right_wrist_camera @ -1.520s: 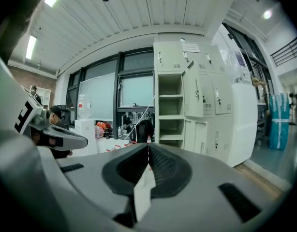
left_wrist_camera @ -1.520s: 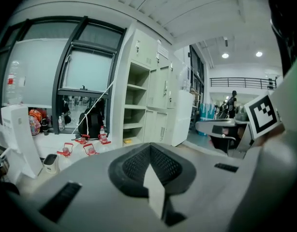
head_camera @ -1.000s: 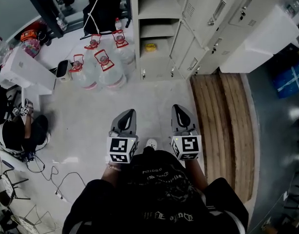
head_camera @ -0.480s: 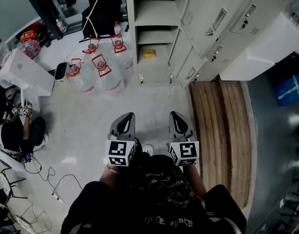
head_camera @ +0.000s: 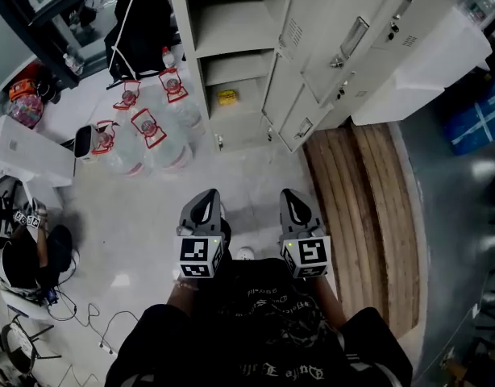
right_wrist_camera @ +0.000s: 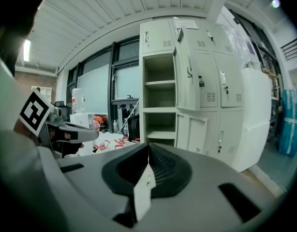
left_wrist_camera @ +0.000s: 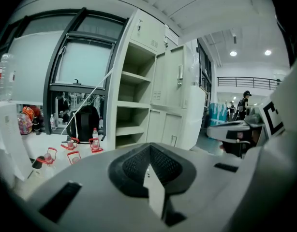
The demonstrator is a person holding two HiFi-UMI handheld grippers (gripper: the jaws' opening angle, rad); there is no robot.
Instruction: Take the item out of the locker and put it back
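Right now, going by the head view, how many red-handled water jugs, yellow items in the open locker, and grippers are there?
Red-handled water jugs: 4
Yellow item in the open locker: 1
Grippers, the left gripper and the right gripper: 2
Total: 7

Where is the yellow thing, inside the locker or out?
Inside: the yellow thing sits on a low shelf of the locker, whose doors stand open.
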